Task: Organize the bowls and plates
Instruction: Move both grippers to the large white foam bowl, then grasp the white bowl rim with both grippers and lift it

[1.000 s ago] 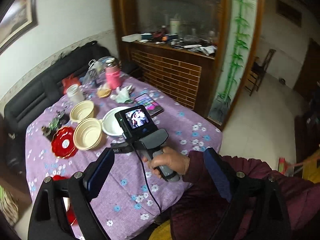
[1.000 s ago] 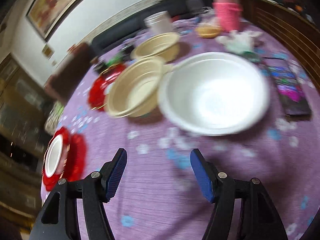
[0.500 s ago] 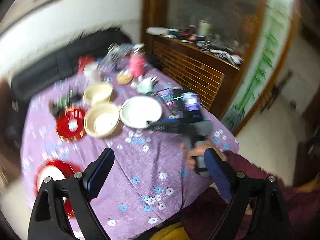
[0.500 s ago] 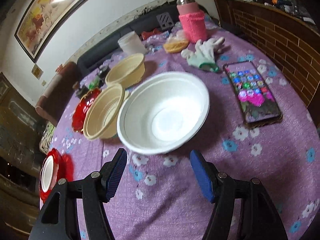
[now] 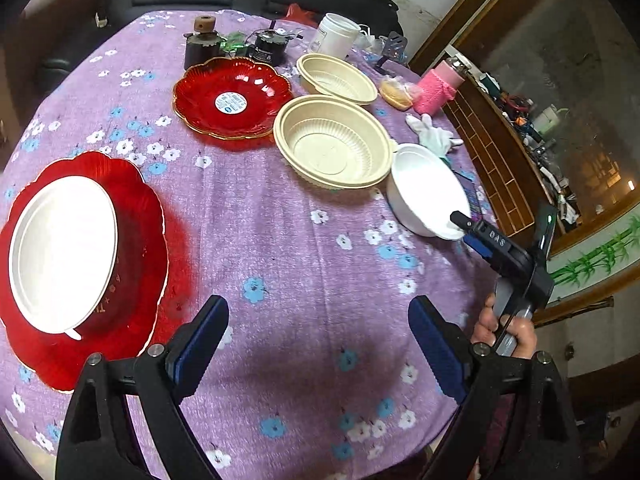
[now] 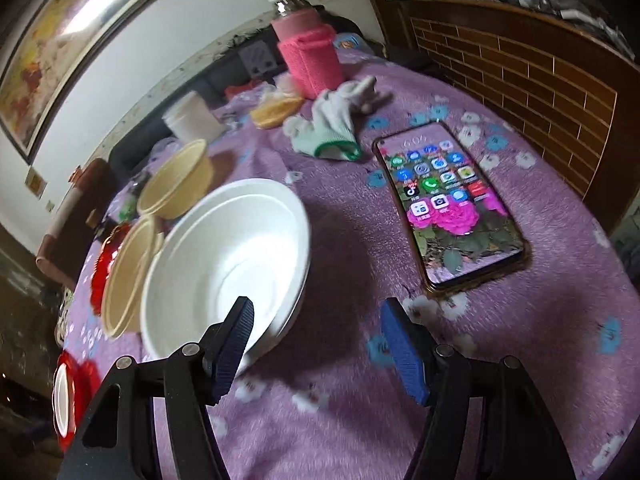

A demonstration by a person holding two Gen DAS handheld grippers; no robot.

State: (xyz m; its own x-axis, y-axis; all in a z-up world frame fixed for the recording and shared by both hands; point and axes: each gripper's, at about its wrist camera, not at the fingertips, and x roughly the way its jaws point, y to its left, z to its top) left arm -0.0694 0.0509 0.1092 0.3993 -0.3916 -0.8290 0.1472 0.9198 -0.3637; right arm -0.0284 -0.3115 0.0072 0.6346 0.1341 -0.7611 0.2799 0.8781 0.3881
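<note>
The right gripper (image 6: 316, 344) had been brought up to the white bowl (image 6: 224, 264), jaws apart astride its near rim, apparently unclamped; the left gripper (image 5: 318, 344) was lowered, open, empty.

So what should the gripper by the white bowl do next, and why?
Probably close the right gripper on the white bowl. Its jaws stand open across the near rim, one finger inside the bowl and one outside, not yet pinching. Gripping the rim would let it lift the bowl for stacking.
</note>
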